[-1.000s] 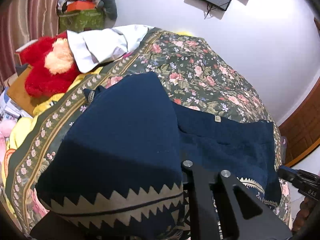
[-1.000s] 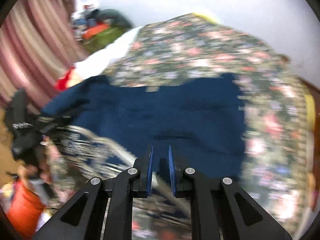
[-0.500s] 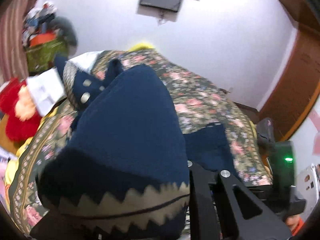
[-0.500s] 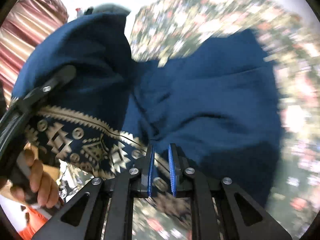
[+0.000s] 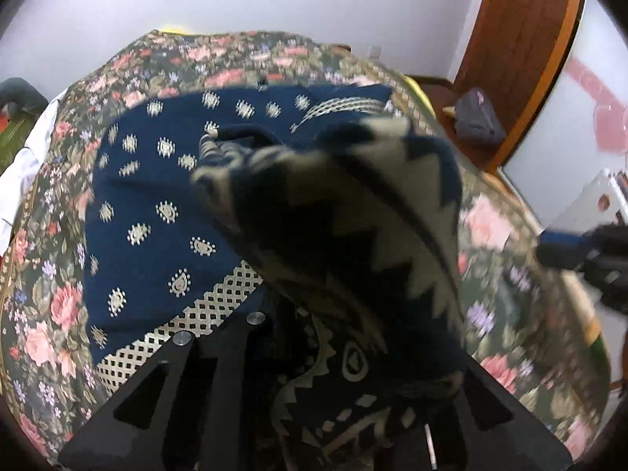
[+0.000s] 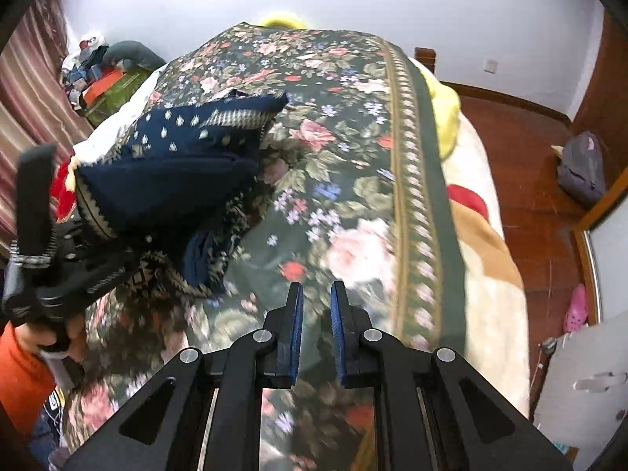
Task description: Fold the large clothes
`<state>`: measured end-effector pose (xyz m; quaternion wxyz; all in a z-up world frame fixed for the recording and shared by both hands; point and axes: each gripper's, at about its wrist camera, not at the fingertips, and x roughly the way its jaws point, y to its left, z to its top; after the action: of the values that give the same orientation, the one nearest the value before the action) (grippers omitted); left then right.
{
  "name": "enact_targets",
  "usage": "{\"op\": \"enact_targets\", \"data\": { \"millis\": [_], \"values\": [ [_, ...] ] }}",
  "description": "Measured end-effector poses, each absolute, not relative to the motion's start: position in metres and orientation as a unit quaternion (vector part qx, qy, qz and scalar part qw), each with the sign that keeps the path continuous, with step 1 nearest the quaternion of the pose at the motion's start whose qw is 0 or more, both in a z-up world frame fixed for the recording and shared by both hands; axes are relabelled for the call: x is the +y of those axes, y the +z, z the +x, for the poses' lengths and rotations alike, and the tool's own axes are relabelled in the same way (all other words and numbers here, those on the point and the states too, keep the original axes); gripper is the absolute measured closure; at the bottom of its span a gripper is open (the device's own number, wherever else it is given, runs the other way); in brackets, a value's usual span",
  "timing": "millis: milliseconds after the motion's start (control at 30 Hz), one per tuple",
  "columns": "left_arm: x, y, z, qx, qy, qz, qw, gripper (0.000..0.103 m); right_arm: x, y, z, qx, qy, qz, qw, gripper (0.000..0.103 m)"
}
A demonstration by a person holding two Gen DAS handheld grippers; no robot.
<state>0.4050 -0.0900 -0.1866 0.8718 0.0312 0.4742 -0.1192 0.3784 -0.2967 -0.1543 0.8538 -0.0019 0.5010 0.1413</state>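
- Floral green bedspread (image 6: 353, 180) covers the bed, its pink roses spread wide.
- Navy patterned garment (image 5: 157, 212) lies partly flat on the bedspread; one bordered edge is lifted and bunched.
- Left gripper (image 6: 117, 263) is clamped on that bunched edge, cloth draping over its fingers.
- Right gripper (image 6: 317, 314) holds nothing, its blue pads (image 6: 296, 337) nearly closed over bare bedspread, apart from the garment.
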Motion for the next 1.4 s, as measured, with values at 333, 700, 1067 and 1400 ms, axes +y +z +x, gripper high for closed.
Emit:
{"op": "enact_targets", "data": {
  "millis": [333, 700, 1067, 1400],
  "values": [
    [-0.09, -0.156, 0.367, 0.486, -0.158, 0.06, 0.857, 0.033, -0.296, -0.125, 0.375, 0.471, 0.168, 0.028, 0.866, 0.093],
    [-0.031, -0.088, 0.342, 0.394, -0.112, 0.018, 0.912, 0.016, -0.235, -0.08, 0.379, 0.416, 0.194, -0.008, 0.888, 0.093],
    [0.014, -0.181, 0.383, 0.485, -0.062, 0.013, 0.872, 0.015, -0.148, -0.113, 0.396, 0.416, 0.231, -0.089, 0.875, 0.093],
    [0.021, -0.209, 0.382, 0.487, -0.098, -0.058, 0.866, 0.0, -0.172, -0.189, 0.405, 0.402, 0.079, -0.187, 0.893, 0.008]
  ]
}}
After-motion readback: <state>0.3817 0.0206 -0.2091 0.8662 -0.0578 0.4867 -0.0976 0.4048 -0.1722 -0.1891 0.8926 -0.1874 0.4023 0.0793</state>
